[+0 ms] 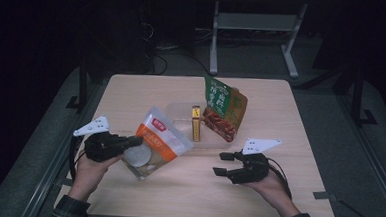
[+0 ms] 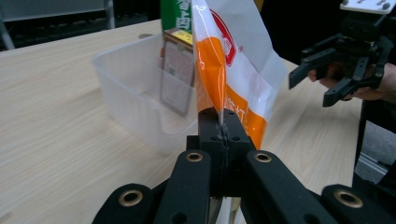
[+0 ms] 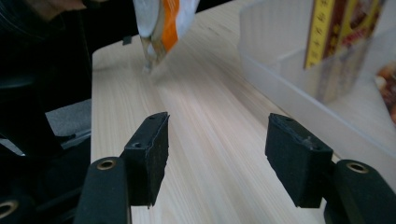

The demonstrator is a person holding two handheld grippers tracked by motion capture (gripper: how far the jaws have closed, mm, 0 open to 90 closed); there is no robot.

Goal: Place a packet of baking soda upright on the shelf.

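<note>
Two grippers are mine, one in each hand. My left gripper (image 2: 222,135) is clenched on the edge seam of the orange-and-white plastic snack pouch (image 1: 156,141), its pads pinching the flat film. The pouch hangs off the left jaws, lifted above the pale wooden table (image 1: 281,108) at its front left, just short of the clear plastic tub (image 1: 181,110). My right gripper (image 3: 217,161) stands released with nothing between its pads, hovering low over bare wood at the front right, well apart from the pouch.

I judge the pouch light and soft: the film is thin and glossy, so it will slip if pinched loosely, and the body will sag and swing below the seam. The sealed edge is the stiffest part and the best place to hold; a grip on the puffed middle would crush whatever is inside, visible through the round clear window in the high view. If I need a second hold, the opposite edge of the pouch is the spot for the right jaws.

Inside the tub a slim yellow box (image 1: 195,122) stands upright near the middle, and a green-and-brown printed packet (image 1: 223,107) leans at the right end, rising well above the rim. These crowd the right half of the tub; the left part looks free. The near wall of the tub stands between the pouch and that space, so the pouch would have to clear the rim first.
</note>
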